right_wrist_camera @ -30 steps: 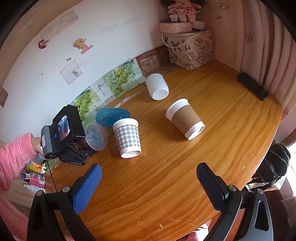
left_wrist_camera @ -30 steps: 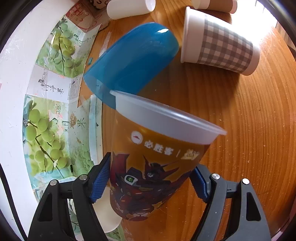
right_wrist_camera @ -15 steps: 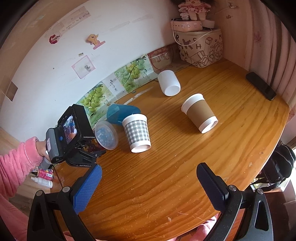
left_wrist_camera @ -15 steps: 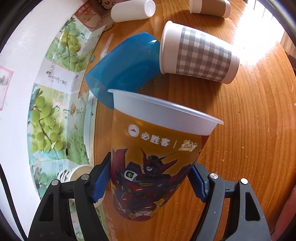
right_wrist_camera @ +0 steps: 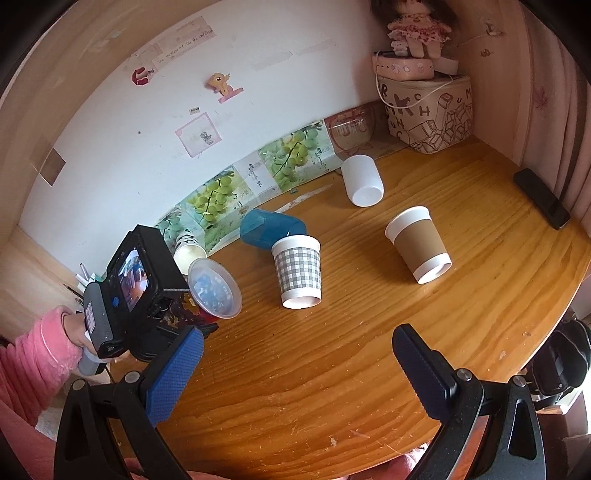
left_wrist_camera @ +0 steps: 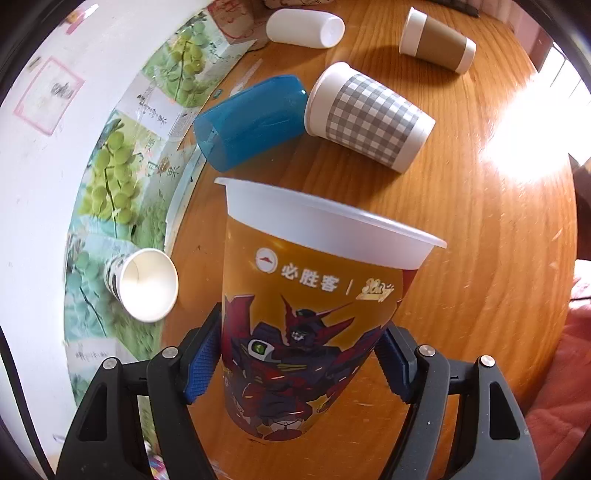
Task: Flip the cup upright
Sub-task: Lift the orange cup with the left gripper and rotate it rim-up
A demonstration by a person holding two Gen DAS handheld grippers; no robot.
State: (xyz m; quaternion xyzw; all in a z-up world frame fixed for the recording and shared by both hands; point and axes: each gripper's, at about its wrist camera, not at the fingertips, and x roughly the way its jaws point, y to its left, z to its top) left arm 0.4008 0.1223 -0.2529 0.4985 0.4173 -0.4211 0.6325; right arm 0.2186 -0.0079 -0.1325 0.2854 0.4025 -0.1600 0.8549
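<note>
My left gripper [left_wrist_camera: 297, 363] is shut on a printed plastic cup [left_wrist_camera: 306, 306] with a robot picture and a frosted rim. I hold it above the wooden table [left_wrist_camera: 480, 280], its open mouth pointing away from me. In the right wrist view the same cup [right_wrist_camera: 212, 293] sits in the left gripper [right_wrist_camera: 173, 306] near the table's left end, tilted with its mouth toward the camera. My right gripper [right_wrist_camera: 295, 365] is open and empty above the table's near edge.
Lying on the table are a blue cup [left_wrist_camera: 251, 122], a checked paper cup [left_wrist_camera: 369, 118], a brown paper cup [left_wrist_camera: 437, 40], a white cup [left_wrist_camera: 304, 27] and a small paper cup [left_wrist_camera: 144, 284]. A phone [right_wrist_camera: 541, 197] lies at the right; a box [right_wrist_camera: 428, 114] stands at the back.
My left gripper has lifted and drawn back with the printed cup, so more of the table and a small paper cup came into view. The right gripper shifted slightly, still open.
</note>
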